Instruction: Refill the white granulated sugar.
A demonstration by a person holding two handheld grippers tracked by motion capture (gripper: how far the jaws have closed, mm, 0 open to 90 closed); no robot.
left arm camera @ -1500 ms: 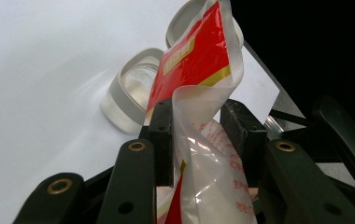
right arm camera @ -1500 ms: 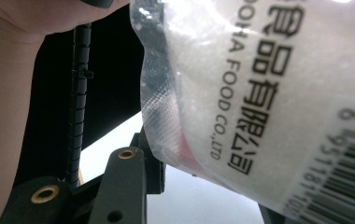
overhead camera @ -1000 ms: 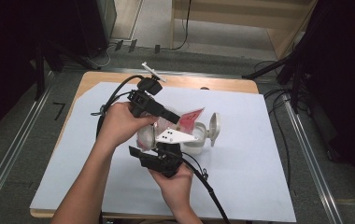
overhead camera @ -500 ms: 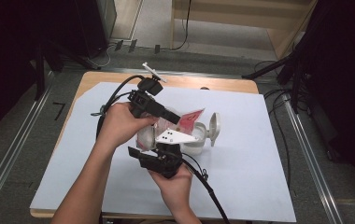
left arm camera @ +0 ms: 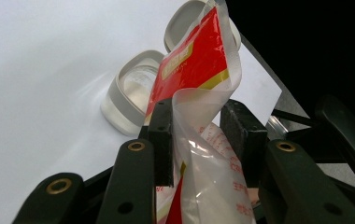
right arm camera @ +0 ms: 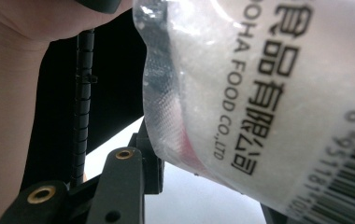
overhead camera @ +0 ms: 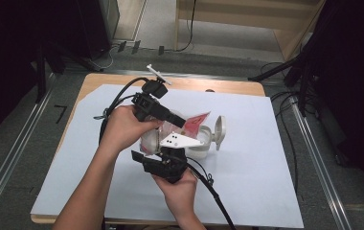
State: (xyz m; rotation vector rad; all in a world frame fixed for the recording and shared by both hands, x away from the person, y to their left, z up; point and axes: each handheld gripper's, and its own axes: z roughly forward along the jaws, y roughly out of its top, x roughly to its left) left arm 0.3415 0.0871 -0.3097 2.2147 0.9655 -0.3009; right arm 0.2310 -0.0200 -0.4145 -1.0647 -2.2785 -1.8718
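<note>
nothing has moved since earlier: both grippers' jaws grip the red packet (left arm camera: 199,70) above the open container (left arm camera: 131,91); pouring seems begun, emptying and closing remain.

Lit evenly from overhead in the high view, white sheet (overhead camera: 247,158) bright, surroundings falling to near black at both sides; soft shadows only beneath the hands. Slightly soft overall. Blown out to plain white across the left gripper view's tabletop (no texture left), glare on the clear plastic bag (left arm camera: 199,154). Dim, close and blurred at the edges in the right gripper view, printed lettering sharp.
</note>
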